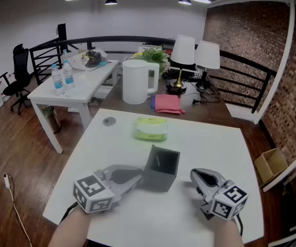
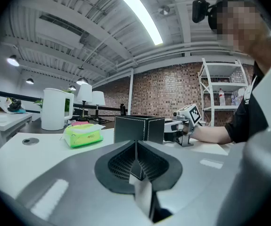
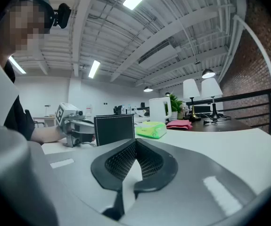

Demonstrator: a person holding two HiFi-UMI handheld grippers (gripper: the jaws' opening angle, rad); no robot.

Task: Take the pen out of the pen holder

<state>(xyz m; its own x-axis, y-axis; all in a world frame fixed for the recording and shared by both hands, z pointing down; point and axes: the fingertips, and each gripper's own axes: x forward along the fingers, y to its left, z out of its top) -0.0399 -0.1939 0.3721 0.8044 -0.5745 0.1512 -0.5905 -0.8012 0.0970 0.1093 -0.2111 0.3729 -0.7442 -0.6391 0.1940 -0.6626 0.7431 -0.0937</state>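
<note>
A dark grey square pen holder point(image 1: 161, 168) stands upright near the front middle of the white table point(image 1: 214, 143). A thin pale stroke inside its opening looks like the pen point(image 1: 158, 161). My left gripper point(image 1: 137, 178) rests low on the table with its tips just left of the holder, shut and holding nothing. My right gripper point(image 1: 194, 175) sits a short way to the holder's right, also shut and holding nothing. In the left gripper view the holder point(image 2: 140, 128) is straight beyond the shut left gripper point(image 2: 136, 145). In the right gripper view the holder point(image 3: 114, 128) lies ahead and slightly left of the shut right gripper point(image 3: 135, 145).
A green tissue pack point(image 1: 151, 128) lies behind the holder, and a small round disc point(image 1: 109, 121) lies at the table's far left. On a darker table beyond stand a white jug point(image 1: 136, 81), a pink cloth point(image 1: 167, 103) and two lamps point(image 1: 195, 53). The white table's front edge is close behind both grippers.
</note>
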